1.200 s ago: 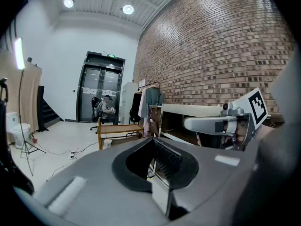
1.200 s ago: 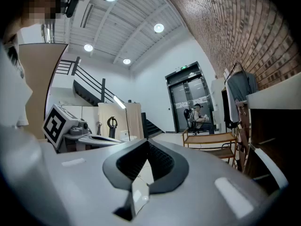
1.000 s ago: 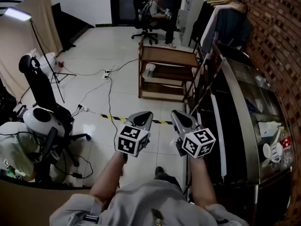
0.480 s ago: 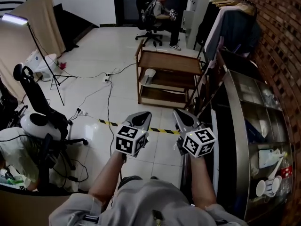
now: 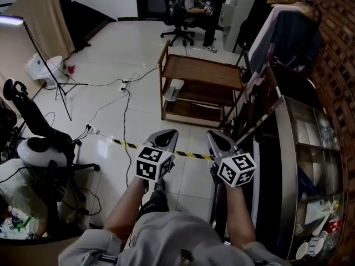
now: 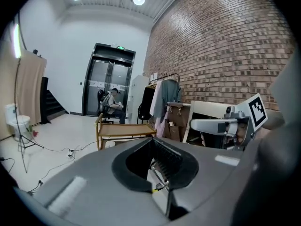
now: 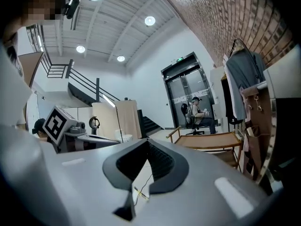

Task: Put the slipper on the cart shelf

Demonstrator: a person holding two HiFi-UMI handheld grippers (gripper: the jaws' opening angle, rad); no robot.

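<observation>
- A studio-like room with a pale tiled floor [image 5: 111, 54], a brick wall [image 5: 333, 54] along the right and a glass-fronted counter [image 5: 310, 148] below it.
- Nearest, the left gripper [image 5: 170, 132] and the right gripper [image 5: 213, 133] are held side by side over the floor and point ahead. Each has its jaws closed together, with nothing between them.
- Just beyond their tips, one strip of yellow-and-black tape [image 5: 125, 144] crosses the tiles, and loose cables [image 5: 125, 107] trail off to the left.
- Farther on stands one wooden cart [image 5: 199, 71], well apart from both grippers. It has three levels: a top, a middle shelf and a bottom shelf.
- One pale slipper [image 5: 173, 87] lies at the left end of the cart's middle shelf. It is small in the head view, so its exact pose cannot be read.
- Right of the cart, clothes [image 5: 283, 29] hang on a rack against the brick.
- Farthest back, one person [image 5: 191, 1] sits in an office chair by a dark doorway.
- Progress, as a judgement: the slipper is on a shelf and both grippers are empty, so the placing looks done. No second slipper shows on the floor, on the cart or in a gripper, so nothing appears left to carry.
- Count: two grippers, one cart, one slipper, one seated person.
</observation>
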